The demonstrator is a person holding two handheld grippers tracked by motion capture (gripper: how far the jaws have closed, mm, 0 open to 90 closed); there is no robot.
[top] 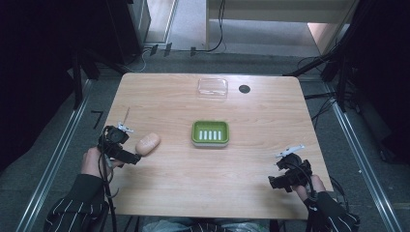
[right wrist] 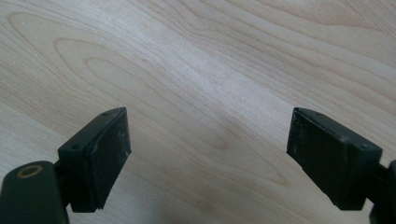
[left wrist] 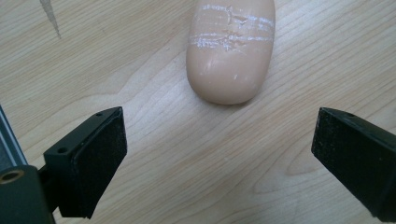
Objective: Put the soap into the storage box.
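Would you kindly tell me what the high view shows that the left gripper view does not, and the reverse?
High view alone: the green rectangular plastic soap dish at the table's middle, the clear plastic lid and a small black round disc near the far edge, and the right hand-held gripper. Left gripper view alone: whitish scratch marks across the soap's top. Shared: the peach oval soap bar, the light wooden table, and the left hand-held gripper, jaws open, short of the soap.

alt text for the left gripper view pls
A peach-coloured bar of soap lies on the wooden table, just ahead of the left gripper, whose two black jaws stand wide open and apart from it. White scratch marks cross the soap's top.
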